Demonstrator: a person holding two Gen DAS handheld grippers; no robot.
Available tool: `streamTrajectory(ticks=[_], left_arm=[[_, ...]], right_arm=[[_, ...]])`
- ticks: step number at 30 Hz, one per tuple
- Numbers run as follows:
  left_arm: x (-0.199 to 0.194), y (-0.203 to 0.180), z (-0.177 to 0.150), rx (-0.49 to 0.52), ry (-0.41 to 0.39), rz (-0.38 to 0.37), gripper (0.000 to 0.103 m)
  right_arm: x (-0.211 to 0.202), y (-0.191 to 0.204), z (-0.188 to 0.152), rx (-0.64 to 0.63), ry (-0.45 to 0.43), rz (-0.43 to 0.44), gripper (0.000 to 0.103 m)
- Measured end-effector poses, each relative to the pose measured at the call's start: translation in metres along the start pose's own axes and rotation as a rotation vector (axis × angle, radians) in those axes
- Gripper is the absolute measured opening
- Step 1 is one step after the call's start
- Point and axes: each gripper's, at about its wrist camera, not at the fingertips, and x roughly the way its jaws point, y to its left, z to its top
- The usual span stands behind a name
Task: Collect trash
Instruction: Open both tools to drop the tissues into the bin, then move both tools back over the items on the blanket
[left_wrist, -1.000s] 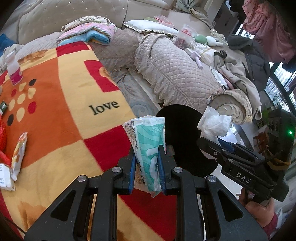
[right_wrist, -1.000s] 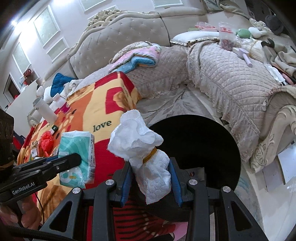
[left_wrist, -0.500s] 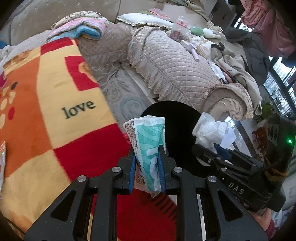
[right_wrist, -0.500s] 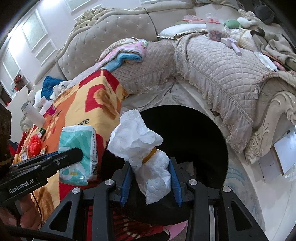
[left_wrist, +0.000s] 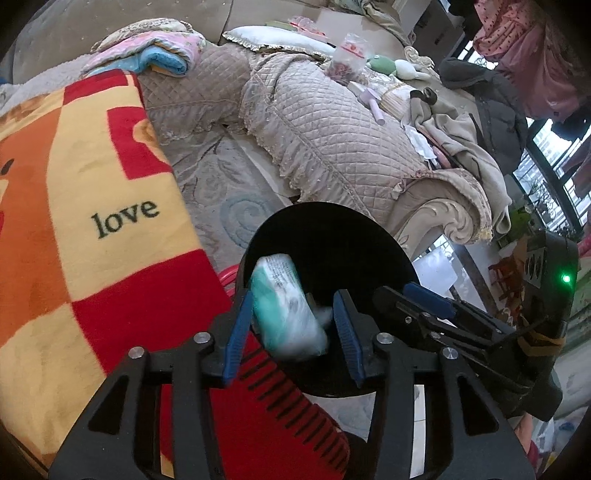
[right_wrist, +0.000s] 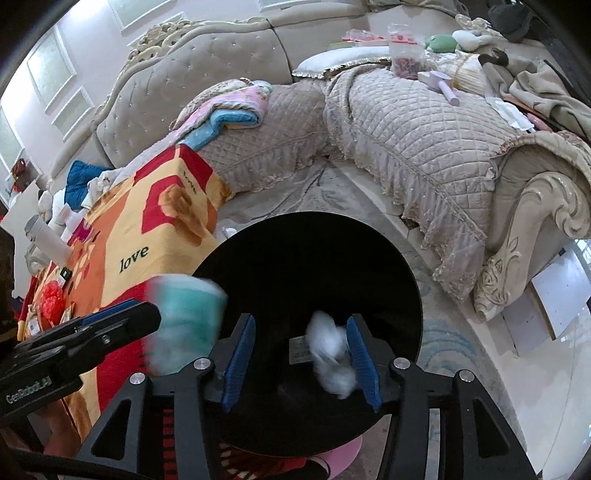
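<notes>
My left gripper (left_wrist: 291, 332) is open over the black trash bin (left_wrist: 332, 236). A teal tissue pack (left_wrist: 286, 314), blurred, falls between its fingers into the bin. My right gripper (right_wrist: 301, 360) is open above the same bin (right_wrist: 306, 243). A crumpled white tissue (right_wrist: 330, 349), blurred, drops beside its right finger. The teal pack (right_wrist: 184, 319) also shows in the right wrist view at the left gripper's tip.
An orange, yellow and red "love" blanket (left_wrist: 74, 206) covers the table left of the bin. A quilted beige sofa (left_wrist: 332, 122) with clothes and clutter stands behind. More wrappers and a bottle (right_wrist: 48, 240) lie on the blanket's far left.
Both grippers have moved over the bin and opened. The teal pack and the white tissue have left the fingers and are falling into the bin.
</notes>
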Motion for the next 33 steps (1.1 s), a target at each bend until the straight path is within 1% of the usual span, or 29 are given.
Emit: streamTrajectory(ticks=[7,12,14,15,16,23,27,33], left_arm=[[-0.013,0.014,-0.006,-0.024,-0.005,0.049,0.044],[-0.027,0.028,-0.014,-0.040,-0.015,0.105,0.044],[-0.034,0.034,-0.019,-0.040,-0.022,0.138,0.044],[-0.038,0.038,-0.021,-0.043,-0.024,0.150,0.044],[-0.041,0.043,-0.023,-0.047,-0.025,0.159,0.044],[-0.071,0.084,-0.037,-0.110,-0.053,0.211,0.044],[-0.090,0.111,-0.043,-0.163,-0.069,0.237,0.044],[-0.119,0.146,-0.060,-0.210,-0.086,0.292,0.044]], right_arm=[[0.001,0.009,-0.004,-0.010,0.014,0.009,0.054],[-0.001,0.025,-0.008,-0.037,0.014,0.023,0.054],[-0.001,0.034,-0.009,-0.048,0.017,0.031,0.057],[-0.001,0.038,-0.010,-0.055,0.019,0.035,0.061],[-0.001,0.044,-0.011,-0.064,0.021,0.040,0.063],[0.000,0.089,-0.015,-0.143,0.035,0.083,0.063],[0.000,0.119,-0.019,-0.197,0.042,0.117,0.063],[0.008,0.165,-0.028,-0.279,0.072,0.164,0.064]])
